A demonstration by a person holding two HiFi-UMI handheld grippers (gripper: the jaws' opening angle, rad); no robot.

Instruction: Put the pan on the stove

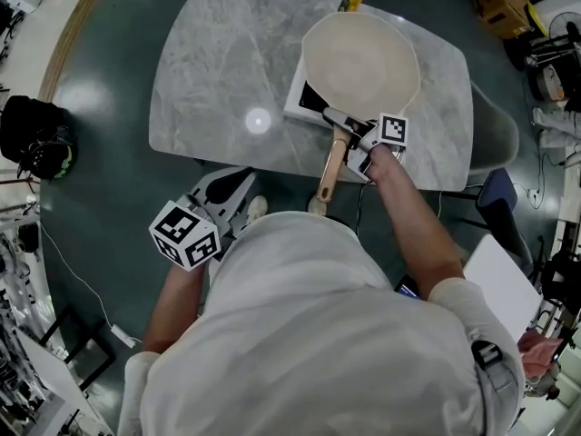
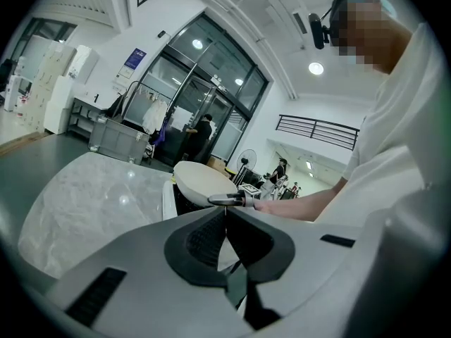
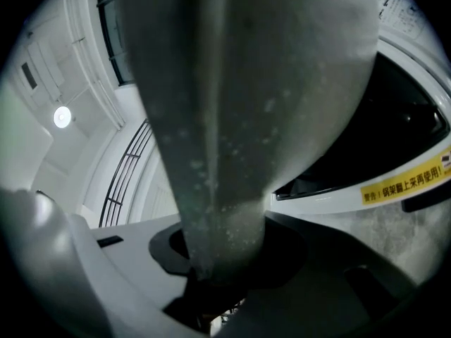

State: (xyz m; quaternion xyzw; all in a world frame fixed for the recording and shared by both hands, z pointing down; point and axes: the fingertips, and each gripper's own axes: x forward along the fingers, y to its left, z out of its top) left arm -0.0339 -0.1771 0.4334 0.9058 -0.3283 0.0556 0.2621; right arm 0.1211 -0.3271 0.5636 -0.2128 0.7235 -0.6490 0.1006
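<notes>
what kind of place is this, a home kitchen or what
Likely a lab or workshop hall, not a home: marble table on bare floor, cables and gear at the edges, tall glass doors, a balcony railing.

The pan (image 1: 360, 62), round and pale cream inside, is at the upper right of the head view. It covers most of the stove (image 1: 302, 98), a flat white-edged slab with a black glass top on the table (image 1: 209, 71). Its wooden handle points down the frame, dark neck clamped in the right hand-held gripper (image 1: 343, 127). Whether pan touches glass, I can't tell.
</notes>
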